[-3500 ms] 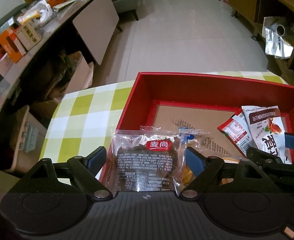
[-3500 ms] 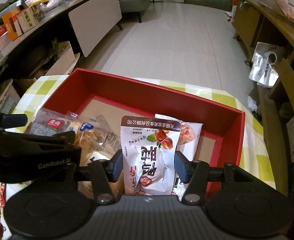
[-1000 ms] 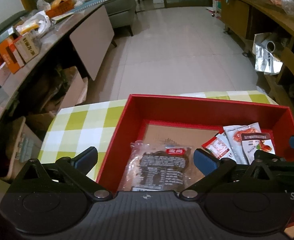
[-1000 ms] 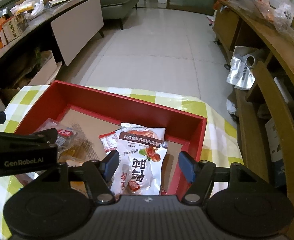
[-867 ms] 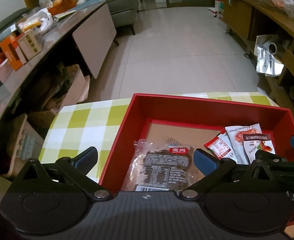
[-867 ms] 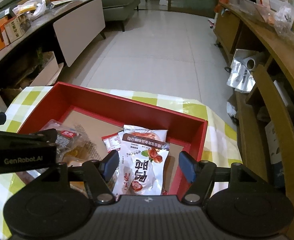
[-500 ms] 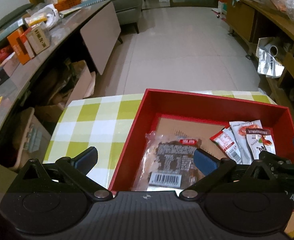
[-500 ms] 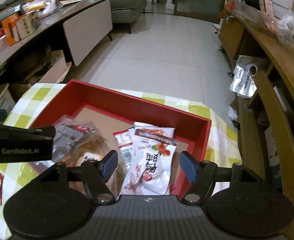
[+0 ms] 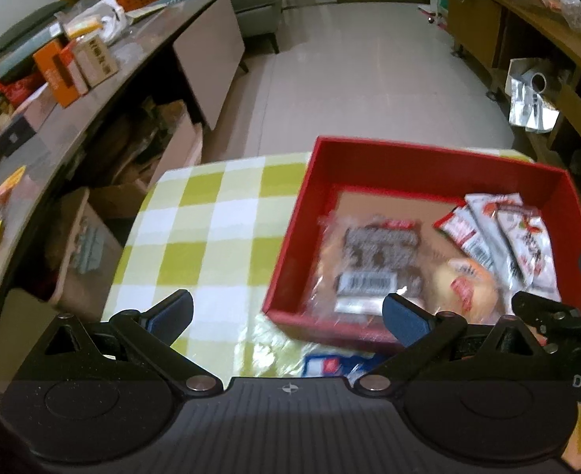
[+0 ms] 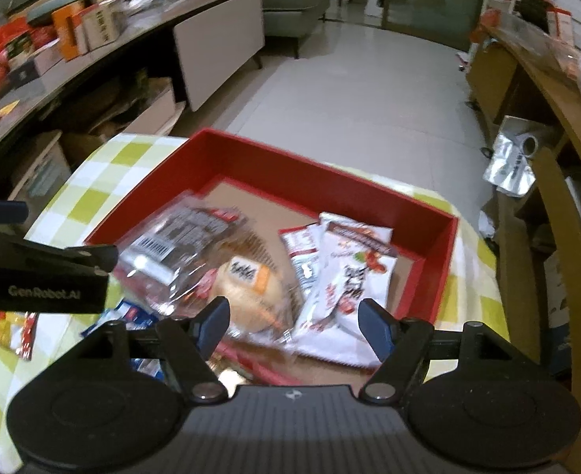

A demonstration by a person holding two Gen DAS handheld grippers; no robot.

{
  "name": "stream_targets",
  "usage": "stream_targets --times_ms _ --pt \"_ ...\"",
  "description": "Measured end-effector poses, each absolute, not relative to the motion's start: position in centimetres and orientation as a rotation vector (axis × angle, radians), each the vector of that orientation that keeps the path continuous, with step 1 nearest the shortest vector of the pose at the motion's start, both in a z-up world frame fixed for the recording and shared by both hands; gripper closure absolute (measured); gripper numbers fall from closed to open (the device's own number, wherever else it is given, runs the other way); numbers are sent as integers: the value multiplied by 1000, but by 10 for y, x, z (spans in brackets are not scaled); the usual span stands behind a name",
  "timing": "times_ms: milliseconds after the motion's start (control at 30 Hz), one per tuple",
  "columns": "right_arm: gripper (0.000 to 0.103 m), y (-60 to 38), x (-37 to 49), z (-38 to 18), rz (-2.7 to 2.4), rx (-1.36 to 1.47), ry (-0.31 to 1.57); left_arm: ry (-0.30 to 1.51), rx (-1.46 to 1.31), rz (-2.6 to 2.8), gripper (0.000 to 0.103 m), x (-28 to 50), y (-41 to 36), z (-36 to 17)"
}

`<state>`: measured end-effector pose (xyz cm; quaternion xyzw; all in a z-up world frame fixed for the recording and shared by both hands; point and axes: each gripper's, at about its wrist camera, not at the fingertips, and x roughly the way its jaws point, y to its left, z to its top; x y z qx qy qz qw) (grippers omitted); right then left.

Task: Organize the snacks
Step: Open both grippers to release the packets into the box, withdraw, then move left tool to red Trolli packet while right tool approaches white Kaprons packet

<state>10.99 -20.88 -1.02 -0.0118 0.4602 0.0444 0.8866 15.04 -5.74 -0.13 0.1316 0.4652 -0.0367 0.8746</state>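
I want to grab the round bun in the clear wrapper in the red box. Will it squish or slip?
The bun looks soft and puffy, so it probably squashes under a hard pinch. Its glossy, crinkled wrapper may slide. It seems light for its size.

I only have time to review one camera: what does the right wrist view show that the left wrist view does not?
Only the right wrist view shows the orange snack packet on the checked cloth left of the box, and the box's right wall with the cloth beyond it.

Only the left wrist view shows the wide stretch of checked tablecloth left of the box.

Both show the red box, the clear bread pack, the round bun, the white date pouch, the blue wrapper just outside the box, and both tools open and empty.
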Motion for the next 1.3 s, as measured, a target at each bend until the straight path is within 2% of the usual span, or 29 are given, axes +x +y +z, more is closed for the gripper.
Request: stream_targets --times_ms 433,667,733,1167,1300 --pt "20 -155 86 -20 239 -79 1011 1072 226 51 0 123 31 -11" --pt "19 -134 85 -27 288 -108 1035 1206 84 120 0 131 82 -33" --pt "15 -132 86 -30 299 -102 1049 1233 37 108 0 136 88 -38" --pt "15 -126 90 -42 324 -116 1091 1322 43 177 0 156 109 -77" --pt "15 -128 92 -46 322 -124 1105 1365 -55 196 0 163 122 -90"
